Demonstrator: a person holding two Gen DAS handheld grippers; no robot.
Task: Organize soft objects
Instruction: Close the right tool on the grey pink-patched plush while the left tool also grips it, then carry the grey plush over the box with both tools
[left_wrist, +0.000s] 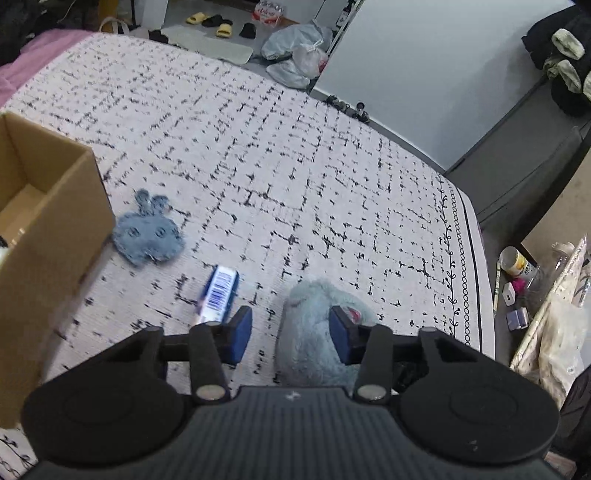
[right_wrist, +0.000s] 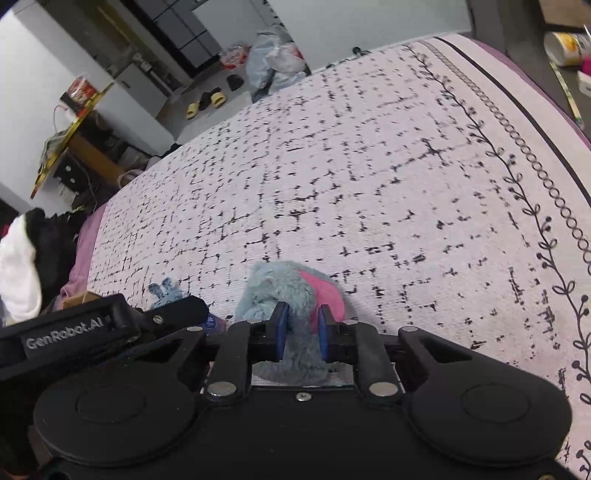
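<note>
"GenRobot.AI" marks left tool (right_wrist: 177, 314) — right tool (right_wrist: 301, 328) grips plush (right_wrist: 280, 291).

"GenRobot.AI" on left gripper (right_wrist: 177, 314) body, barcode on blue packet (left_wrist: 220, 294)

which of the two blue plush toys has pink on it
The larger light-blue plush toy, clamped in the right gripper, has a pink patch. The small flat bunny plush beside the cardboard box is all blue.
</note>
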